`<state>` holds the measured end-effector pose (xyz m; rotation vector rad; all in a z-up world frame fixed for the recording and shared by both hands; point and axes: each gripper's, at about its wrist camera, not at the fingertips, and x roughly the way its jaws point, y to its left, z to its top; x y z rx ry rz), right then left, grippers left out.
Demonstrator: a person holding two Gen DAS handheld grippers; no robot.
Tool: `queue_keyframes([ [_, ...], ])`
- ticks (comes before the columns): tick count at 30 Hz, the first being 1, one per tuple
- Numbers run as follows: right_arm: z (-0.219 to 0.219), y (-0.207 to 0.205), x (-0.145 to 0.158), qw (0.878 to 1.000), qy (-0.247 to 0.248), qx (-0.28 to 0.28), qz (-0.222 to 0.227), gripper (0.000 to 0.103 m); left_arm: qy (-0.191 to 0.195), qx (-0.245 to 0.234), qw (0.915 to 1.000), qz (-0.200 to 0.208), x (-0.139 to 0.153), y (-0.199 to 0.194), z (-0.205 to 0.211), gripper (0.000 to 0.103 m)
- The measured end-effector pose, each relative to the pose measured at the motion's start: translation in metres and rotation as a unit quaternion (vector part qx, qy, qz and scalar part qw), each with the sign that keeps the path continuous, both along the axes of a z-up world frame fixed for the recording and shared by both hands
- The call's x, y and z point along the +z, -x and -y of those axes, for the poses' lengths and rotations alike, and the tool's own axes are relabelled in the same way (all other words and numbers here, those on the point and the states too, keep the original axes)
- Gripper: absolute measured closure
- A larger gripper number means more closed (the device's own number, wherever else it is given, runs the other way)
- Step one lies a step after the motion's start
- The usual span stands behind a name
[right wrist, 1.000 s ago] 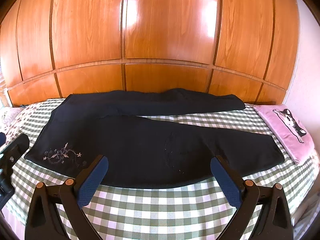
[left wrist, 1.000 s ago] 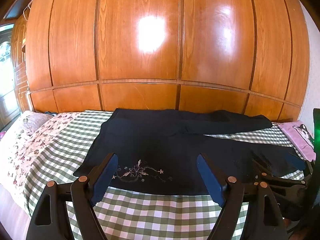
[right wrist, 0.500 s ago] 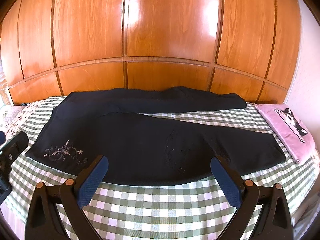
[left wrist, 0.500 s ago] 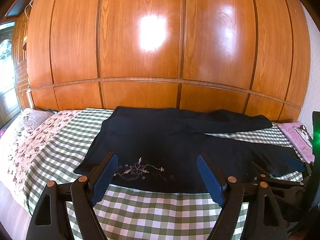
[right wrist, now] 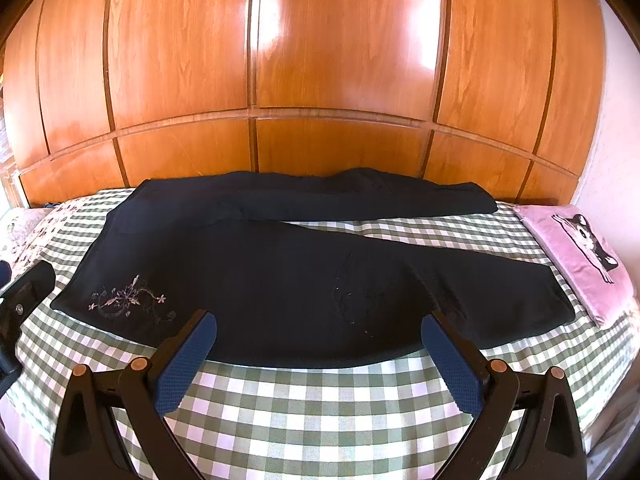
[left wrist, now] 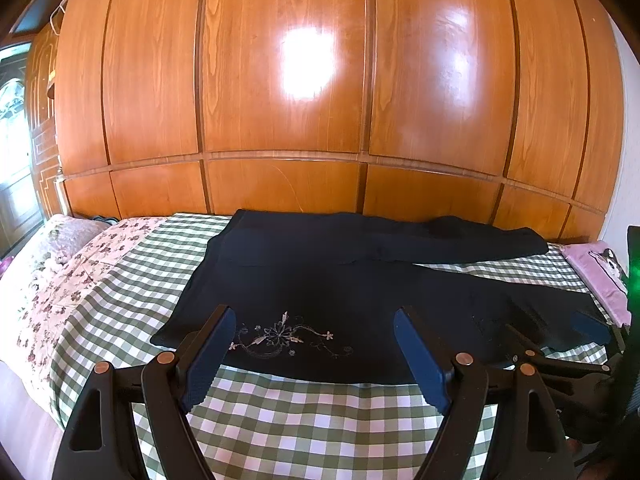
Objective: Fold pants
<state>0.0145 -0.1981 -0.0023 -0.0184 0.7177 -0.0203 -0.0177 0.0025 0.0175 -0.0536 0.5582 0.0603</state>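
Note:
Dark navy pants (left wrist: 344, 280) lie flat on the bed, waist at the left, both legs running right, slightly spread. A pale floral embroidery (left wrist: 280, 336) marks the near left hip; it also shows in the right wrist view (right wrist: 128, 300). My left gripper (left wrist: 314, 350) is open and empty, held above the near edge of the pants by the embroidery. My right gripper (right wrist: 318, 354) is open and empty, above the near leg's edge of the pants (right wrist: 304, 272). The right gripper's tip (left wrist: 588, 324) shows in the left wrist view.
The bed has a green-and-white checked cover (right wrist: 328, 408). A floral pillow (left wrist: 52, 272) lies at the left end and a pink cat-print cloth (right wrist: 580, 256) at the right end. A tall glossy wooden panel wall (right wrist: 320, 60) stands right behind the bed.
Both grippers have pulled back and risen slightly from the bed; the pants look a little farther away. Both stay open and the pants have not moved.

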Motion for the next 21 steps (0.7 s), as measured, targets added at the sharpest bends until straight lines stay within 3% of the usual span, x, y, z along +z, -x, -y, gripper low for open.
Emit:
queue_keyframes([
  [21, -0.003, -0.004, -0.013, 1.0, -0.009, 0.006, -0.017, 0.0, 0.006, 0.007, 0.9997, -0.024, -0.012, -0.007, -0.008, 0.02],
])
